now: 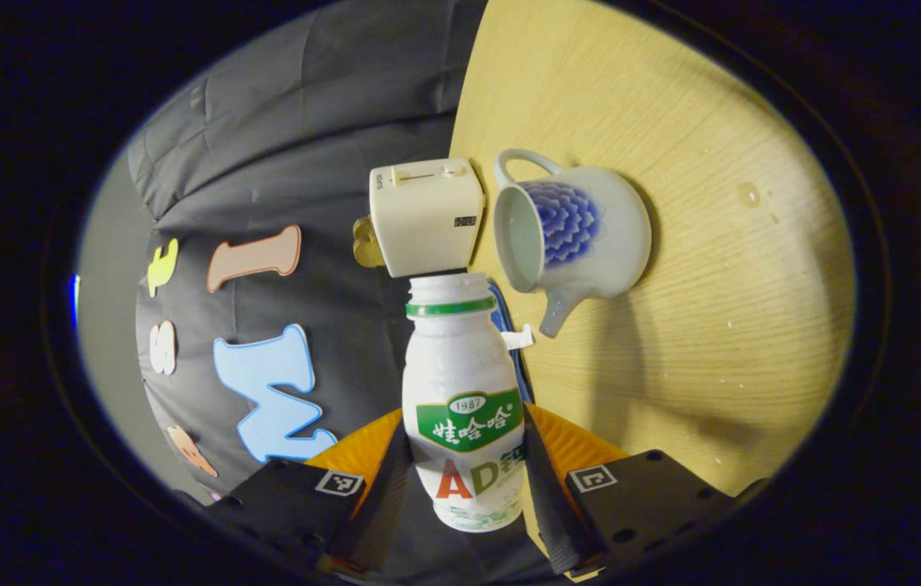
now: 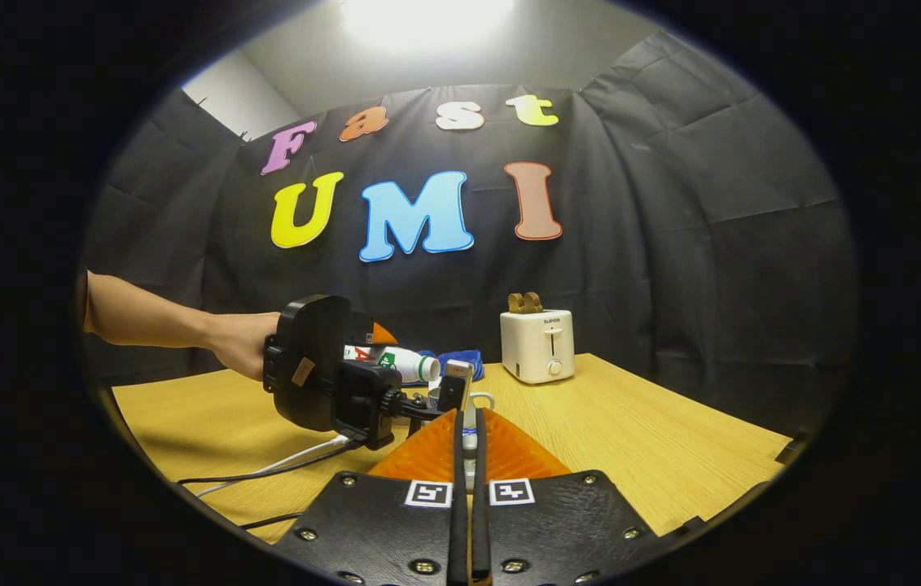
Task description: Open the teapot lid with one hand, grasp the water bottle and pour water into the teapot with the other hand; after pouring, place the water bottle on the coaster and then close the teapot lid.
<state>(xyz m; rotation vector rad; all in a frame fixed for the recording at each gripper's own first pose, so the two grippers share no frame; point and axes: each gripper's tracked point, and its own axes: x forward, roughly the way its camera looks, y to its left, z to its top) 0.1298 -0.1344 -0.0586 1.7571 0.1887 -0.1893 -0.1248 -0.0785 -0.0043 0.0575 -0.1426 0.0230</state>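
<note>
The bench (image 1: 712, 244) carried a toaster (image 1: 426, 216) at its back edge, the lidless teapot (image 1: 570, 236) beside it. The left gripper (image 1: 464, 480) pinched the tipped, uncapped water bottle (image 1: 464, 407), mouth near the teapot. The right gripper (image 2: 468, 464) was nearly closed on something small I could not identify.

Right tool (image 2: 468, 456) closed; left tool (image 2: 330, 374) tips water bottle (image 2: 399, 360) sideways near toaster (image 2: 537, 346)
</note>
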